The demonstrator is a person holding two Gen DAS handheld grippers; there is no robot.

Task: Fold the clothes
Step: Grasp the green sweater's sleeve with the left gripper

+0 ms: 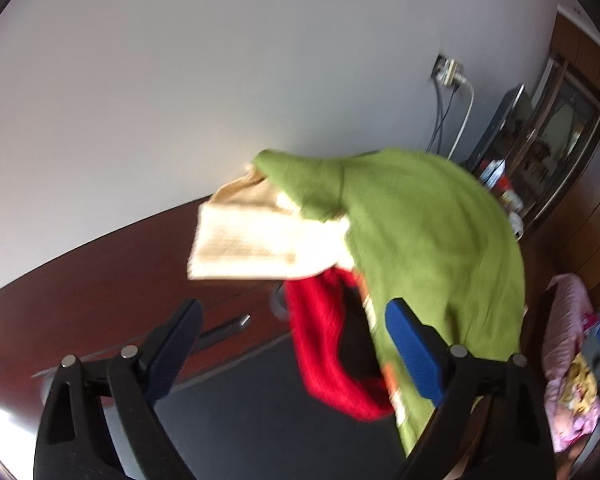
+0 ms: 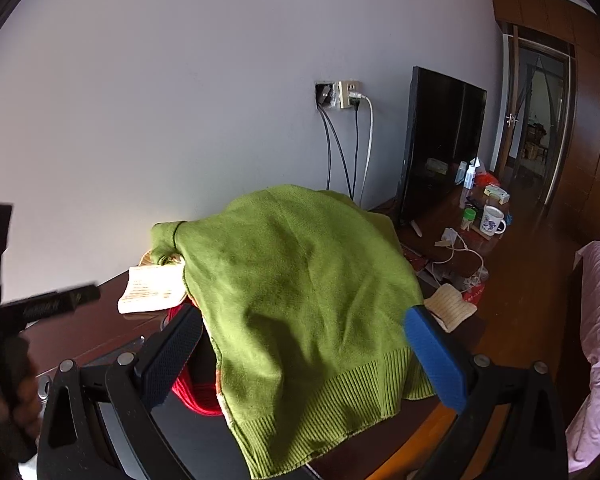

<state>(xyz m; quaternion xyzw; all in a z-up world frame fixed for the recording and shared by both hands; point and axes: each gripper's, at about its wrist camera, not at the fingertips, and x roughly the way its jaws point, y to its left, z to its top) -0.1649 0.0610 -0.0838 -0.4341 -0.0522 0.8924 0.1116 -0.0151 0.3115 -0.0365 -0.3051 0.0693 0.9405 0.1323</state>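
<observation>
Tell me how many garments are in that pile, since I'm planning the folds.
3 visible: green sweater draped on top, cream striped knit sticking out at its left, red knit beneath. More may be hidden underneath.

Both wrist views look forward, close over the worktop, toward the far wall, sharing the green sweater.

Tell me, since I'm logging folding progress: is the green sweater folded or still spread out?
Spread, not folded. The green sweater drapes loosely over the clothes pile, its ribbed hem hanging open toward the camera.
</observation>
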